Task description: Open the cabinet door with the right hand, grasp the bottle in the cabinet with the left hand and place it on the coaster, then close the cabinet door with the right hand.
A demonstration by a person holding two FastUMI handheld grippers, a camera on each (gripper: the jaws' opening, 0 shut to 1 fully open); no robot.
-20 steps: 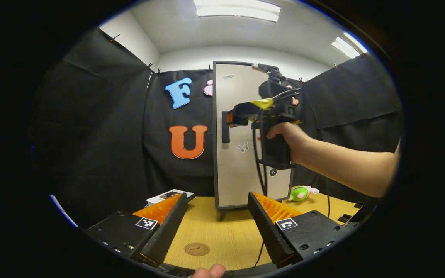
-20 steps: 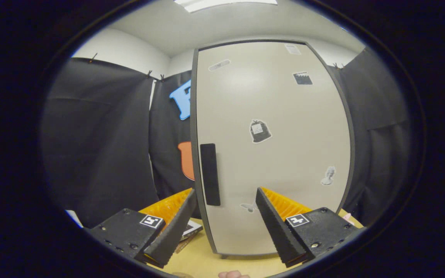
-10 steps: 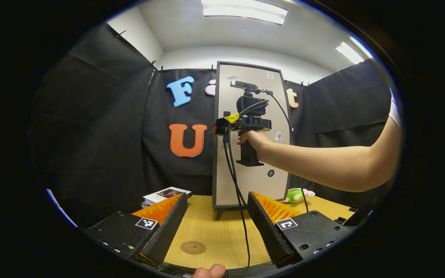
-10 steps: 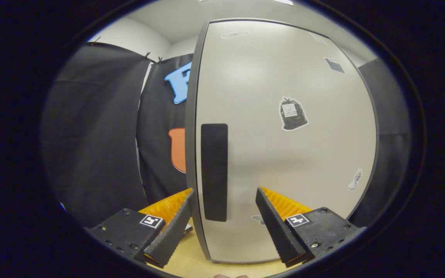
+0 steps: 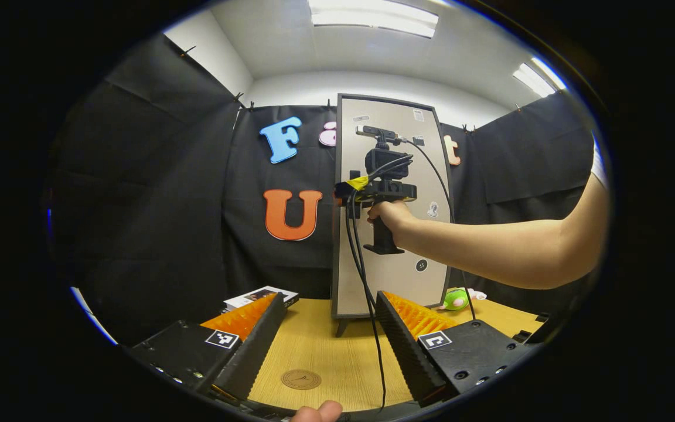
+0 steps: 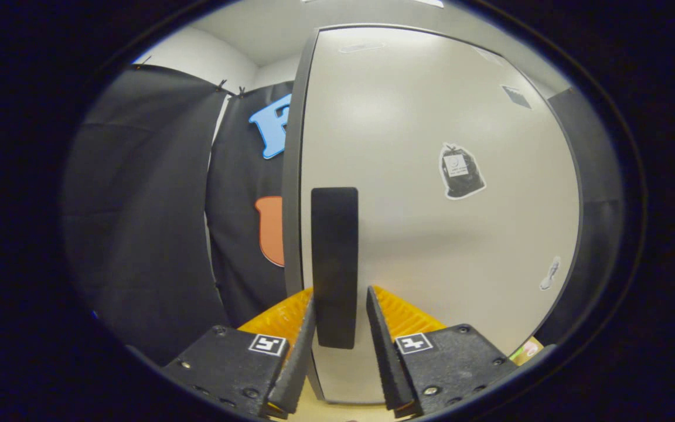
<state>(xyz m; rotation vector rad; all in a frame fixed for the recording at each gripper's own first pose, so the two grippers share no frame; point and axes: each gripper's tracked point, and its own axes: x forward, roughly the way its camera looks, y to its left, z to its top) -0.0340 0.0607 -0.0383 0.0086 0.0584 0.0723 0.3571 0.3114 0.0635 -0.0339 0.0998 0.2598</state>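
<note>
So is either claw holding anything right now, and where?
The right claw straddles the door handle near its lower end; contact unclear. The left claw holds nothing.

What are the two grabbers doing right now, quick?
Left gripper: open, holding nothing, hovering over the table.
Right gripper: fingers set either side of the cabinet door's handle; whether they press on it yet cannot be told.

A wooden table (image 5: 326,351) carries the cabinet (image 5: 393,264), coaster (image 5: 300,379), books (image 5: 258,297) and a green toy (image 5: 457,298).
</note>
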